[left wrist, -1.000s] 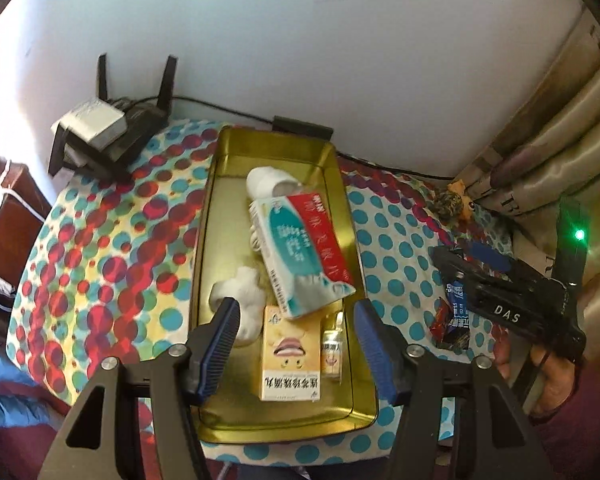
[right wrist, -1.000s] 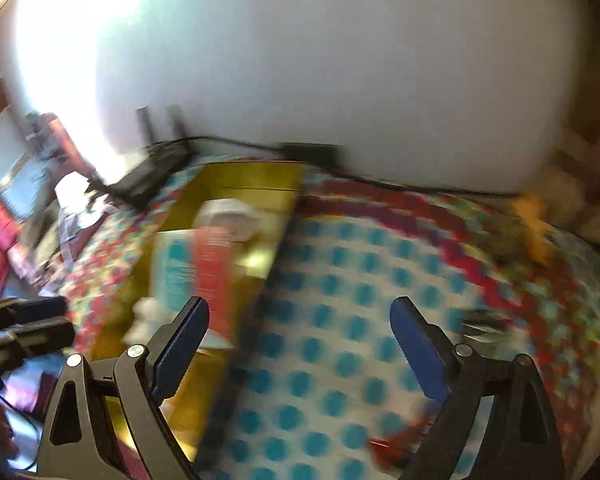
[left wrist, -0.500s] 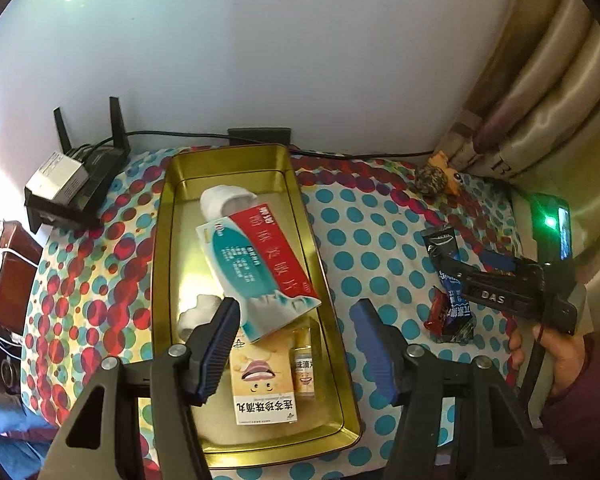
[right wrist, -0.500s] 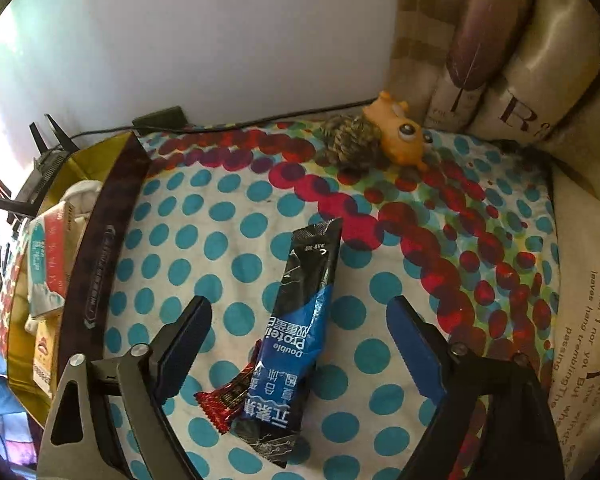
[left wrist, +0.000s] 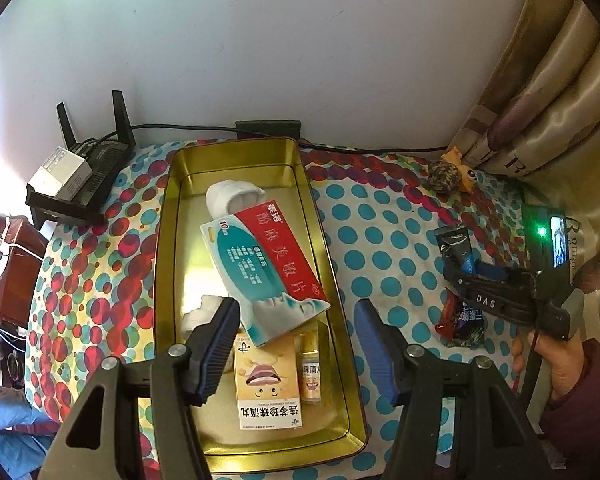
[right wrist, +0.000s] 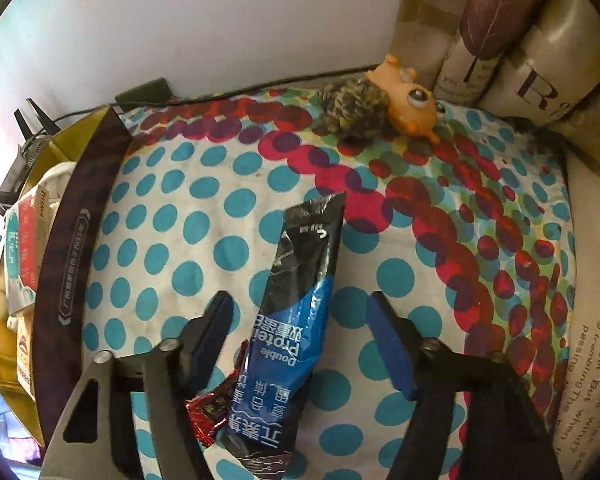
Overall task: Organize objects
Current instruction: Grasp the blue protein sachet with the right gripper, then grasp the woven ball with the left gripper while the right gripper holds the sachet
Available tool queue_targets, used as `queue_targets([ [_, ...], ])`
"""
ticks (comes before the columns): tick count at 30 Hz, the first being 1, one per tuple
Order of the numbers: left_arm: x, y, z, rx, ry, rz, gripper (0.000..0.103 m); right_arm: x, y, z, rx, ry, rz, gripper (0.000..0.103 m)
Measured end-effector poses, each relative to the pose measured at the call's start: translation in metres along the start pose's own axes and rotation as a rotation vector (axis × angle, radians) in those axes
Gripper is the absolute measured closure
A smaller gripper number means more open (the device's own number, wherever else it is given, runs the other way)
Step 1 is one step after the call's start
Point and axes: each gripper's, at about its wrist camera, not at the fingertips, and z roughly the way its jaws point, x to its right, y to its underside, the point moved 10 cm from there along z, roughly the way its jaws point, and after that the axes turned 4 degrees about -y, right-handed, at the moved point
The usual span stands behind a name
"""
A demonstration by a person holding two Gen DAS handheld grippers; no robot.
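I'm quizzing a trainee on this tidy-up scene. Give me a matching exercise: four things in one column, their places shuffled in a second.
Things:
1. teal-and-red box
2. protein bar
3. hedgehog toy
4. router

Places:
A. far edge of the cloth, by the curtain
B. in the gold tray
C. between the fingers of the open right claw
D. far-left corner, by the wall

Pairs: 1-B, 2-C, 3-A, 4-D

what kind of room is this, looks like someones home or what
Most likely a lived-in home, perhaps a bedroom corner: a polka-dot cloth-covered table against a white wall, a black wifi router with upright antennas, beige printed curtains, and a gold metal tray of medicine boxes.
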Motion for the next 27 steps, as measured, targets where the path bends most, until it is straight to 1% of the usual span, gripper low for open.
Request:
queue_targets([
  [1, 0.0, -0.002, 0.001, 0.0, -0.002, -0.002, 0.042, 0.001, 0.002, 0.002, -0.009, 0.0, 0.001, 0.05],
  [2, 0.001, -0.002, 0.001, 0.0, -0.001, -0.002, 0.042, 0.001, 0.004, 0.005, -0.021, -0.001, 0.002, 0.053],
  [3, 0.001, -0.004, 0.001, 0.0, 0.0, -0.002, 0.042, 0.001, 0.005, 0.006, -0.025, -0.008, 0.005, 0.053],
  [4, 0.002, -0.006, 0.002, 0.003, -0.003, 0.001, 0.042, 0.001, 0.005, 0.005, -0.017, -0.009, 0.002, 0.055],
  [5, 0.003, -0.008, 0.002, 0.005, -0.005, 0.003, 0.042, -0.001, 0.006, 0.005, -0.016, -0.013, -0.006, 0.061],
  [7, 0.007, -0.013, 0.004, 0.007, -0.003, 0.011, 0.042, -0.005, 0.005, 0.005, -0.014, -0.03, -0.016, 0.069],
  [8, 0.009, -0.018, 0.005, 0.008, -0.002, 0.014, 0.042, -0.006, 0.005, 0.005, -0.013, -0.022, -0.026, 0.07],
  [12, 0.028, -0.037, 0.014, 0.009, 0.025, 0.018, 0.042, -0.007, 0.004, -0.003, 0.017, -0.019, -0.041, 0.073],
  [15, 0.056, -0.056, 0.023, 0.007, 0.089, 0.028, 0.04, -0.001, 0.001, -0.015, 0.049, -0.039, -0.022, 0.073],
  [16, 0.067, -0.062, 0.028, 0.002, 0.104, 0.038, 0.037, 0.003, 0.001, -0.021, 0.063, -0.042, -0.012, 0.073],
  [17, 0.081, -0.068, 0.034, -0.008, 0.128, 0.054, 0.036, 0.007, 0.001, -0.026, 0.073, -0.045, -0.002, 0.073],
  [19, 0.106, -0.079, 0.049, -0.026, 0.154, 0.089, 0.034, 0.018, 0.001, -0.039, 0.098, -0.064, 0.023, 0.073],
  [22, 0.143, -0.093, 0.075, -0.068, 0.186, 0.151, 0.033, 0.033, 0.001, -0.053, 0.126, -0.078, 0.052, 0.073],
  [24, 0.167, -0.099, 0.092, -0.105, 0.226, 0.179, 0.033, 0.043, 0.002, -0.058, 0.133, -0.087, 0.08, 0.073],
  [27, 0.193, -0.106, 0.119, -0.137, 0.24, 0.221, 0.033, 0.062, 0.008, -0.067, 0.14, -0.095, 0.125, 0.073],
])
